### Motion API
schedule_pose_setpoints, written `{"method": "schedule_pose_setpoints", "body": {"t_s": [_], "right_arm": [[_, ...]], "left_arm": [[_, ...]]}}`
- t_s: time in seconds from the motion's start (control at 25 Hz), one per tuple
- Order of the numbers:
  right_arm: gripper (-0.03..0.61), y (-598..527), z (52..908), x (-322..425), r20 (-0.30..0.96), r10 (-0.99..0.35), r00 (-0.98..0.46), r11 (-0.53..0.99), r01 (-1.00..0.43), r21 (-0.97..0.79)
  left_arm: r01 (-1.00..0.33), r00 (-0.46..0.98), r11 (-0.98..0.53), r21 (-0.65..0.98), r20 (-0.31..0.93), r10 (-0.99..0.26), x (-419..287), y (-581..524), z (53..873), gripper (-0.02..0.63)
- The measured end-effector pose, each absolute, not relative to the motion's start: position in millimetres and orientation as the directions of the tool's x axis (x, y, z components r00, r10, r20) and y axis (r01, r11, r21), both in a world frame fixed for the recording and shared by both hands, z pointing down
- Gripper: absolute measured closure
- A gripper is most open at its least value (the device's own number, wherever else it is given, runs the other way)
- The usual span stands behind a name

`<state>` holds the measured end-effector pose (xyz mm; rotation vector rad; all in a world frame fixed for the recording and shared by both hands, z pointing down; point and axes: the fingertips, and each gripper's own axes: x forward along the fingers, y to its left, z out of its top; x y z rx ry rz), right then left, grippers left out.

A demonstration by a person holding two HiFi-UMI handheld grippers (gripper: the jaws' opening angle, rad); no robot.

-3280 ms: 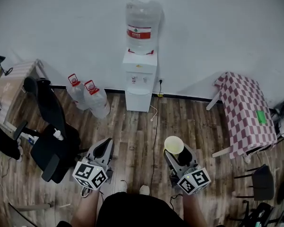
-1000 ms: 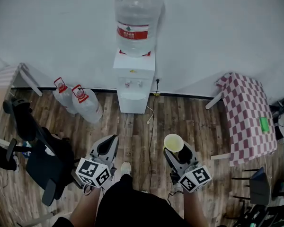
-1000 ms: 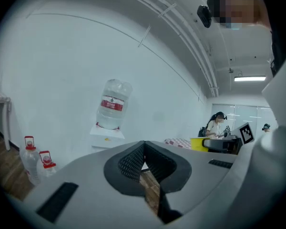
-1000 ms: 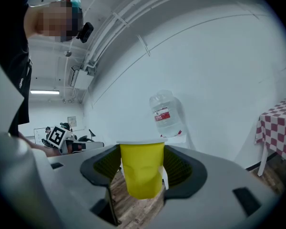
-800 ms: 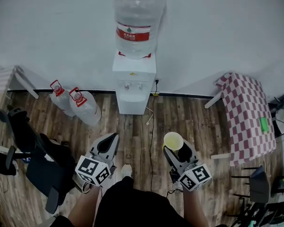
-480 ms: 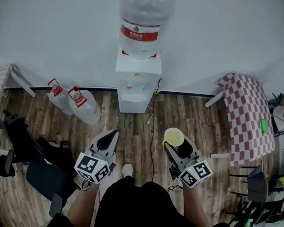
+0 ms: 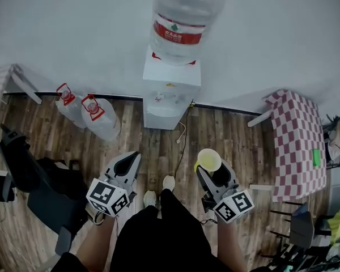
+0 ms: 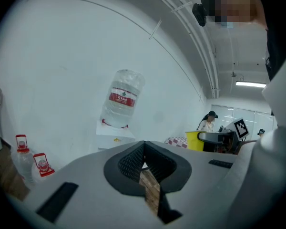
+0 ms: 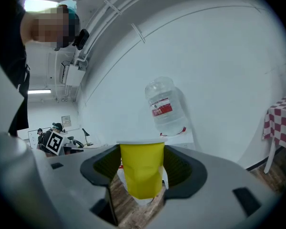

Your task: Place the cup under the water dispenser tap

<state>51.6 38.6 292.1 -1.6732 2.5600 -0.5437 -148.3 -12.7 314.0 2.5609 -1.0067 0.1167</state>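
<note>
The white water dispenser (image 7: 171,89) stands against the far wall with a large clear bottle (image 7: 184,18) on top and its taps (image 7: 166,98) over a recess. My right gripper (image 7: 209,166) is shut on a yellow cup (image 7: 209,159), held upright above the wood floor, well short of the dispenser. In the right gripper view the cup (image 9: 140,168) sits between the pads, with the bottle (image 9: 164,106) beyond it. My left gripper (image 7: 130,160) is shut and holds nothing. Its view shows the bottle (image 8: 121,99) ahead.
Two spare water jugs (image 7: 99,118) lean at the wall left of the dispenser. A black office chair (image 7: 28,174) is at the left and a checkered table (image 7: 297,143) at the right. A power cord (image 7: 183,135) trails on the floor.
The person has stepped toward the dispenser, which now looms closer and higher in the head view. Both grippers moved forward with them, the cup still held in the right one.
</note>
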Motion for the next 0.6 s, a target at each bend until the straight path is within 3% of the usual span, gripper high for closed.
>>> {"method": "schedule_pose_setpoints", "body": {"t_s": [0.6], "right_arm": [[0.291, -60, 315, 91, 0.151, -0.841, -0.520, 0.453, -0.828, -0.330]], "left_arm": [[-0.739, 0.672, -0.611, 0.283, 0.254, -0.696, -99, -89, 321, 0.601]]}}
